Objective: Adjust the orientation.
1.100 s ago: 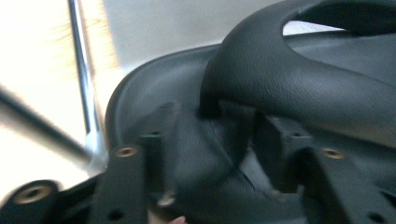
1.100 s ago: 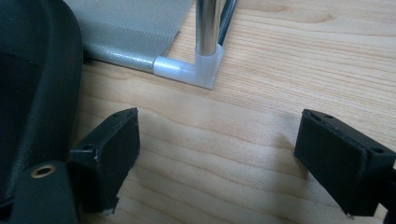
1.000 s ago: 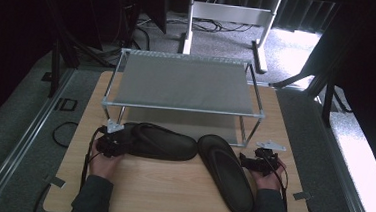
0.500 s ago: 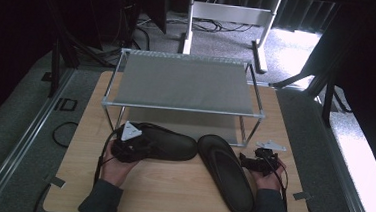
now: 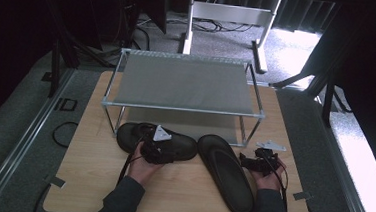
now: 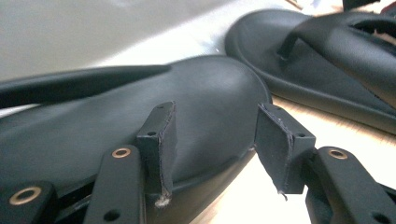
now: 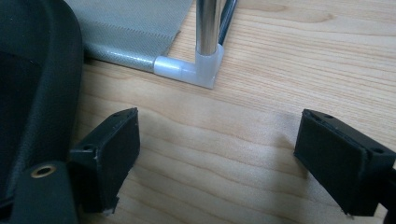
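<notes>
Straddling a black sandal's (image 6: 140,126) edge, left gripper (image 6: 215,149) gapes.

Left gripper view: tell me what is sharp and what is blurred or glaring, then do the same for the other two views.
Left gripper view: claw and near sandal are sharp, the pale background is washed out. Right gripper view: even light, crisp wood grain on the table, soft shadows under the claw. High view: dark surroundings, glare on the floor at right, slightly soft overall.
</notes>
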